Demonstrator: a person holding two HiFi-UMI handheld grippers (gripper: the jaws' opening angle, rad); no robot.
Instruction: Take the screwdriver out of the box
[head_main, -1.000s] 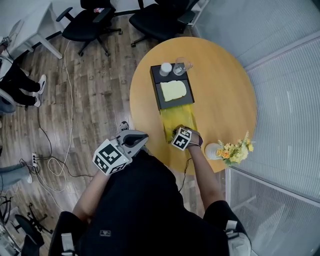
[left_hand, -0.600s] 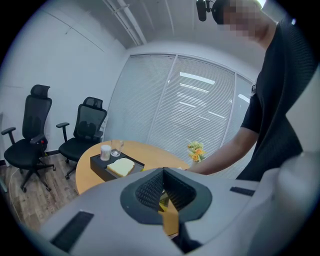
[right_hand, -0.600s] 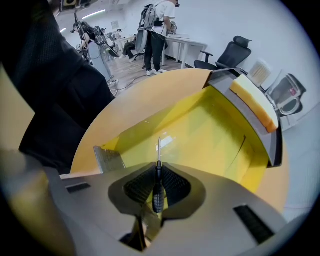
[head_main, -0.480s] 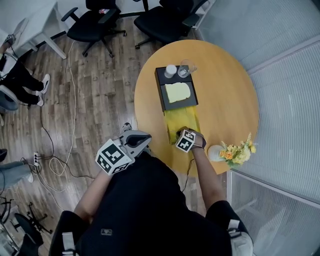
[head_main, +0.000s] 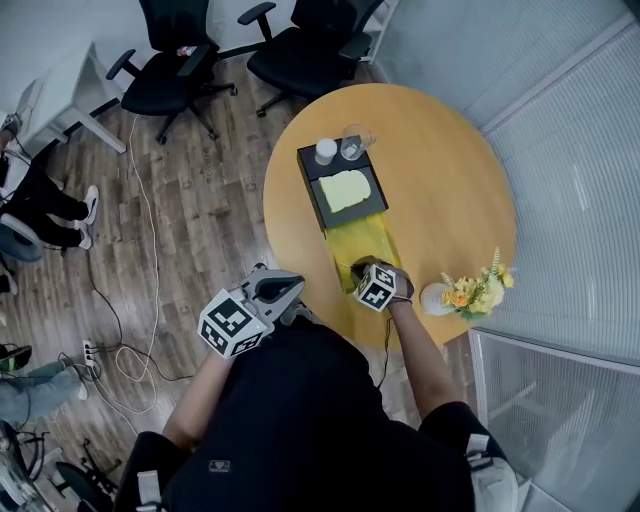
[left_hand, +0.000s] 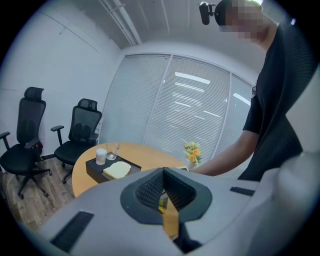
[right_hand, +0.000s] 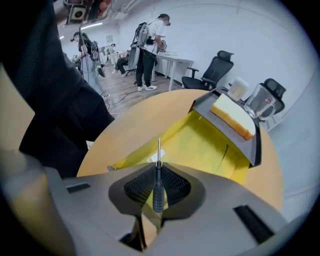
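Gripping the screwdriver (right_hand: 158, 190) by its dark handle, the right gripper (right_hand: 157, 172) has its jaws closed on it at the lower middle of the right gripper view. The bare metal shaft points up the frame toward the box (right_hand: 256, 145). The tool hangs over the near end of a yellow tray (right_hand: 200, 145) that sticks out of the black box onto the table (right_hand: 150, 120).

The only print that can be made out is the black-and-white square markers on each gripper's cube (head_main: 376, 290); they carry patterns, not words.

In the head view the right gripper (head_main: 360, 268) is at the frame's centre, at the tray's (head_main: 362, 238) lower end. The left gripper (head_main: 293, 290) is just left of it, off the table's (head_main: 450, 180) edge and over the wood floor. In its own view the left gripper (left_hand: 163, 171) has its jaws together with nothing between them.

On the box (head_main: 318, 200) lie a cream pad (head_main: 347, 189), a white cup (head_main: 326, 151) and a glass (head_main: 352, 143). Flowers (head_main: 470, 294) stand at the table's lower right rim, near the person's right forearm. Two black chairs (head_main: 165, 70) fill the upper left, and a white cable (head_main: 140, 200) trails down the floor. In the right gripper view, people (right_hand: 147, 50) stand by a desk at the upper left.
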